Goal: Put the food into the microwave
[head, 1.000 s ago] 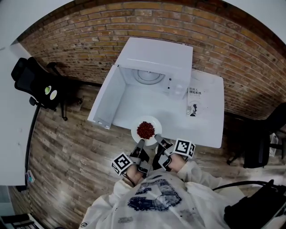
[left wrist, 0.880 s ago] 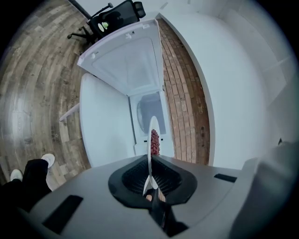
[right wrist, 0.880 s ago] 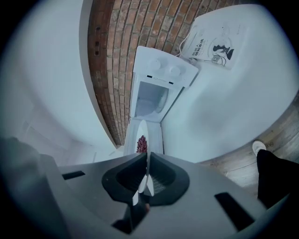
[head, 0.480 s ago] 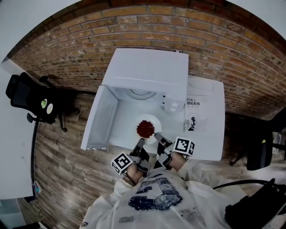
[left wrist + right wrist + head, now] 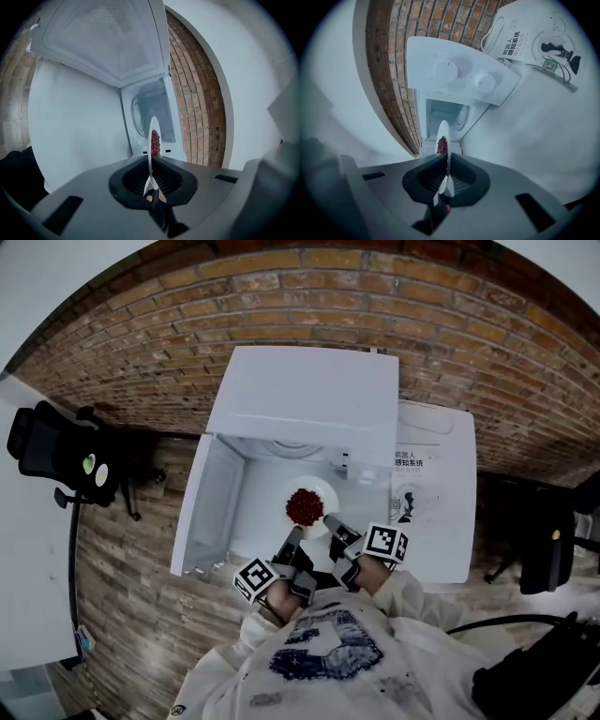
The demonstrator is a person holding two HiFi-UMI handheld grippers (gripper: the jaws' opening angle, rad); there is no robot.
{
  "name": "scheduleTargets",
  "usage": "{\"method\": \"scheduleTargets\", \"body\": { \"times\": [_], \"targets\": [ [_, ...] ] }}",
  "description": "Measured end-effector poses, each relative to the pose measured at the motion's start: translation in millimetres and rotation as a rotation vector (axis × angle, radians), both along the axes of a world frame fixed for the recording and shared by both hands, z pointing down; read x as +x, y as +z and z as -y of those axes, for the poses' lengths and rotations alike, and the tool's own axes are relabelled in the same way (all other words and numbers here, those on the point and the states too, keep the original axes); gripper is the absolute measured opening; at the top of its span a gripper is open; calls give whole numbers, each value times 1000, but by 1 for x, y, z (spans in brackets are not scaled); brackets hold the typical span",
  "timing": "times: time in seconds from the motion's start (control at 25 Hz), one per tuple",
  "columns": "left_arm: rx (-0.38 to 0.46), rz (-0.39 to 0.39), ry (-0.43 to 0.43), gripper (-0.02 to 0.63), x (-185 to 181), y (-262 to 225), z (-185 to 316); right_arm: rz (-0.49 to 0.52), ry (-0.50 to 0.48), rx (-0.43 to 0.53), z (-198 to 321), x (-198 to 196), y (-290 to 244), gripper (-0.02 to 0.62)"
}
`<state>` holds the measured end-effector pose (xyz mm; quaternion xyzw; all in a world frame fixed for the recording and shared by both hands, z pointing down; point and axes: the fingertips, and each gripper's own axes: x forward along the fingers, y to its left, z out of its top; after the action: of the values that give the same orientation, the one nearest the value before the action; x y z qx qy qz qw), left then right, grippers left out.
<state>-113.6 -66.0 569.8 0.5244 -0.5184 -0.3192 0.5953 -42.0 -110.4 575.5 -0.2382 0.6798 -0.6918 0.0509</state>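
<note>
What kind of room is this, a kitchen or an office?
Probably an office or lab corner, not a real kitchen: a white microwave sits on a plain white table against a brick wall, with a black office chair nearby.

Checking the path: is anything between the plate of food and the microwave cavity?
Nothing visible. The microwave door is swung open, the cavity shows only its turntable, and the left claw and right claw hold the plate before it.
</note>
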Motion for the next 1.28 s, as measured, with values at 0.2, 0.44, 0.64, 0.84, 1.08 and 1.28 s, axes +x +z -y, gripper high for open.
{"method": "scheduleTargets", "body": {
  "times": [0.2, 0.44, 0.64, 0.84, 1.08, 1.28],
  "targets": [
    [3, -16, 31, 23, -8, 5, 14, -6, 30, -10, 10, -8, 7, 25],
    [-16, -15, 90, 23, -26, 13, 30, -23, 75, -18, 24, -23, 11, 25],
    [15, -46, 131, 23, -38, 13, 48, -32, 121, -14, 36, -35, 14, 25],
    [-1, -38, 165, 23, -52, 25, 62, -41, 155, -8, 50, -46, 20, 25],
    [-9, -43, 186, 23, -60, 33, 73, -47, 170, -10, 60, -54, 29, 25],
    [-16, -49, 202, 23, -65, 39, 81, -62, 178, -11, 67, -59, 35, 25]
  ]
}}
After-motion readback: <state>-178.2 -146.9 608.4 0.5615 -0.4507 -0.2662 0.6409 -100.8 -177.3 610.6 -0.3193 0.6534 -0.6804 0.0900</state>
